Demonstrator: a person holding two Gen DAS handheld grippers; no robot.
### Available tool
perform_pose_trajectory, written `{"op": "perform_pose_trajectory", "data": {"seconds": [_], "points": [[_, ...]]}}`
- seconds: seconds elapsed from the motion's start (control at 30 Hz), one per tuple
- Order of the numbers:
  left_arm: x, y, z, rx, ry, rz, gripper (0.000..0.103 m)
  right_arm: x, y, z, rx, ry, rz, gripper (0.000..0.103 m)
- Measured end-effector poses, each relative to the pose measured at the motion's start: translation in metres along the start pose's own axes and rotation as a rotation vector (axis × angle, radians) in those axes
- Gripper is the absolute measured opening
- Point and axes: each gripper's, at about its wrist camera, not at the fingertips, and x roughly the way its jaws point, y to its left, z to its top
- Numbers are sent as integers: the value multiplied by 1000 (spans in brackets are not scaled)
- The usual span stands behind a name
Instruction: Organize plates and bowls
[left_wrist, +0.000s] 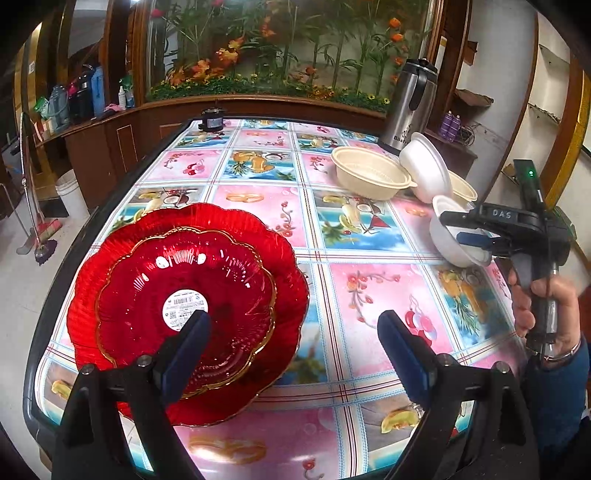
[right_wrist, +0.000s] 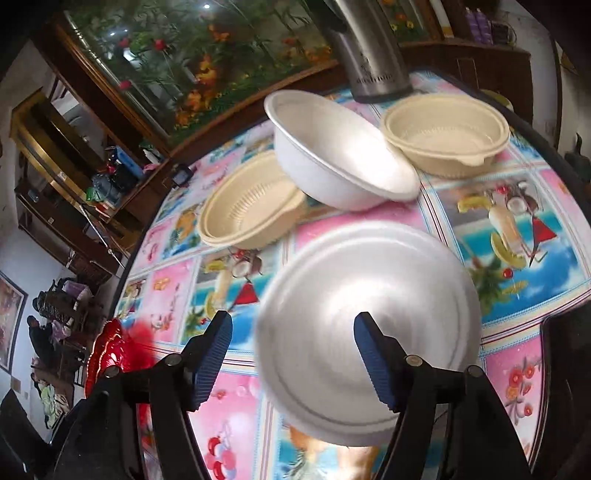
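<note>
Jaws on both our grippers, left gripper (left_wrist: 291, 345) and right gripper (right_wrist: 293, 356), stand spread, gripping nothing; we'd pinch the light, flimsy white bowl (right_wrist: 369, 317) gently by its rim.

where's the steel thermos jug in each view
Left wrist view: the steel thermos jug stands upper right, at the table's far edge, behind the beige bowl.
Right wrist view: only its lower body shows at top centre, tilted.
Shared landmark: the tilted white foam bowl just in front of it.
</note>
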Motion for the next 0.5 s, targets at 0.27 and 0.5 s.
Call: {"op": "perform_pose_trajectory", "data": {"seconds": [0.27,0.5], "points": [[0,-5,-1,11,5,-1,91,14,30,-19,-127,97,92,74],[-1,-7,-2,13,5,-11,91,0,73,-66,-288,236,330,75]]}}
